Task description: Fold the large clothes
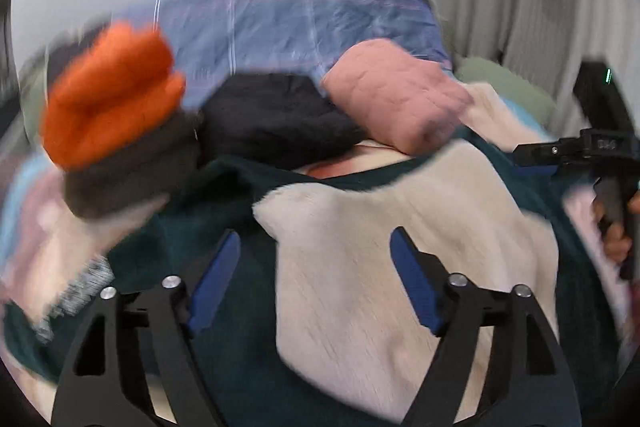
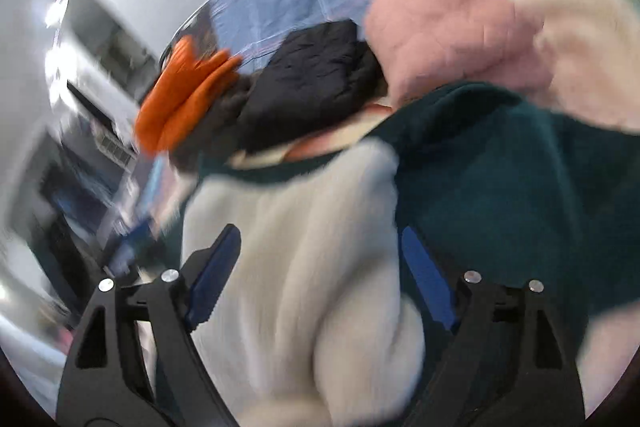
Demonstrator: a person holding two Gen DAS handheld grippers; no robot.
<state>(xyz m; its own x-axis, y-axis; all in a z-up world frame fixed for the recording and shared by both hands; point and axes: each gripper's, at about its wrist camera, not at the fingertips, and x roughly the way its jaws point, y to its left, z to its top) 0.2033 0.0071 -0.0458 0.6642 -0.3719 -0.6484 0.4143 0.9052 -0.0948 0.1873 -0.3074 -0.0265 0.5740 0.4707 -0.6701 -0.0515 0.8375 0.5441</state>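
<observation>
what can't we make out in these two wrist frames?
- Green-and-cream garment: outline and fold state unclear, both views motion-blurred, lower part behind the fingers.
- Right gripper, left wrist view: tips cut off by the garment.
- Room at left, right wrist view: smeared, unreadable.
- What lies under the orange, black and pink clothes: hidden.
</observation>
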